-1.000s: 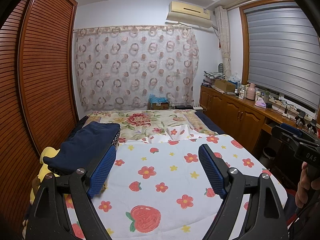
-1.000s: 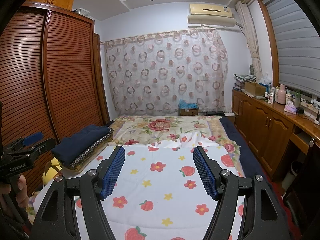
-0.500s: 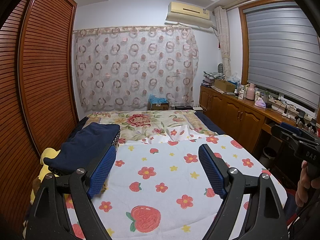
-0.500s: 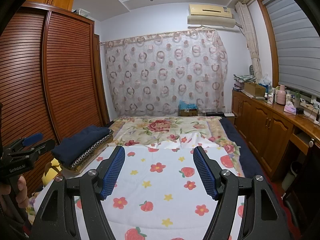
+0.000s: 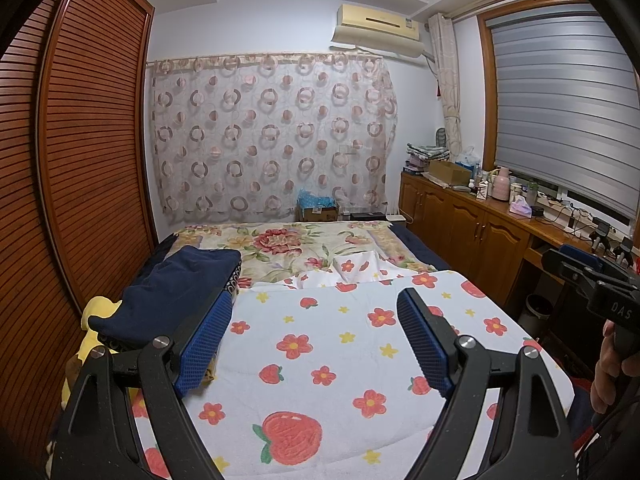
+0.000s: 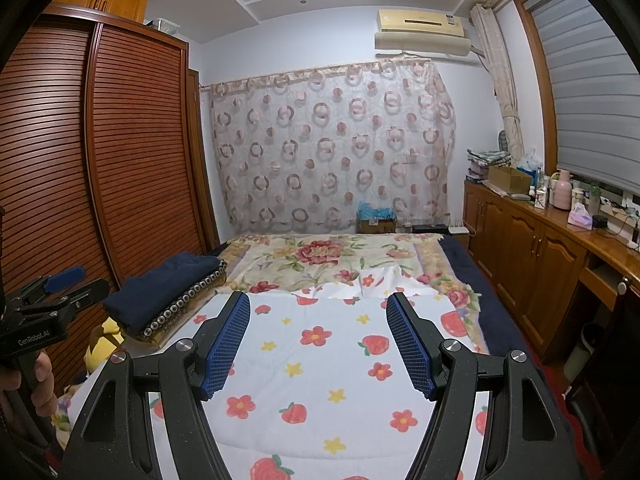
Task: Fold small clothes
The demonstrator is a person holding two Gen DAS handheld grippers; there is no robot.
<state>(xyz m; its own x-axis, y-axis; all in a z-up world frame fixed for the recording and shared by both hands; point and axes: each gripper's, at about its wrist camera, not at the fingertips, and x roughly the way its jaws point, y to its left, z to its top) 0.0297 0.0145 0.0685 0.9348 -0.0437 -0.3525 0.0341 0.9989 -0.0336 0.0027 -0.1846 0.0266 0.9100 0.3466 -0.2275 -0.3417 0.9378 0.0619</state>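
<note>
Small clothes: none plainly shows; the likeliest is the folded navy garment (image 5: 176, 292) on a patterned cushion at the bed's left edge, by the wardrobe (image 6: 132, 152).
Work surface: white strawberry-and-flower blanket (image 5: 340, 344), spread flat and bare of clothes.
Left gripper (image 5: 314, 334): jaws wide apart, nothing between them, hovering above the blanket.
Right gripper (image 6: 318, 340): jaws wide apart, empty, also above the blanket, beside the other.
Handling: judged soft, light and limp; likely to sag and unfold when lifted, not fragile.
Where to grip: probably at an edge or corner, one gripper to each, pinching all layers together.
Risk: taking hold of the cushion beneath along with the cloth.
</note>
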